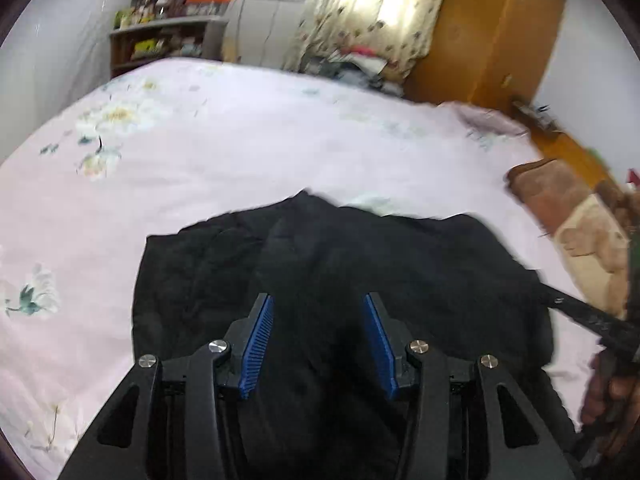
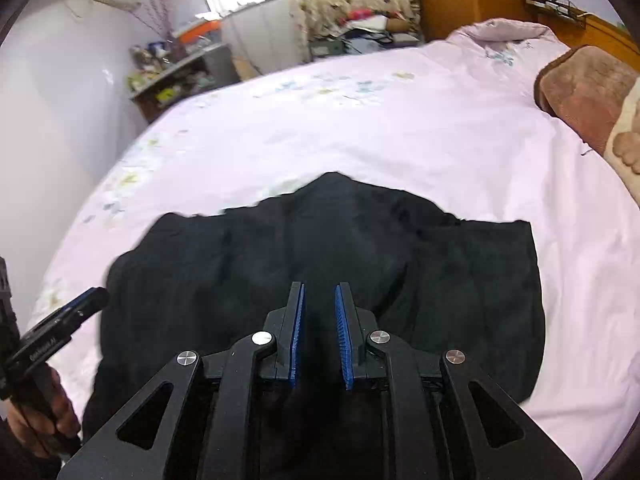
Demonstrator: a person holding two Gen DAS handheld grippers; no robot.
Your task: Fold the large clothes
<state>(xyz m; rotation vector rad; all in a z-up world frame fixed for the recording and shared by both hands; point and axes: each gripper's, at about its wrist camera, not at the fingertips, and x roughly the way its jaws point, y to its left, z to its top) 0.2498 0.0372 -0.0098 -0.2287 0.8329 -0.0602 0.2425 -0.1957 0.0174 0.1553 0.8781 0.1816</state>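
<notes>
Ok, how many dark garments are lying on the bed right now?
1. A black garment lies spread on the bed, at its near edge, under both grippers. More layers may be hidden beneath it.

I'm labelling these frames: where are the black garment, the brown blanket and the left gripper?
black garment (image 2: 460,280): right wrist view, its flat right half.
brown blanket (image 2: 584,92): right wrist view, its fuzzy top.
left gripper (image 1: 319,340): left wrist view, midway between its fingertips.
</notes>
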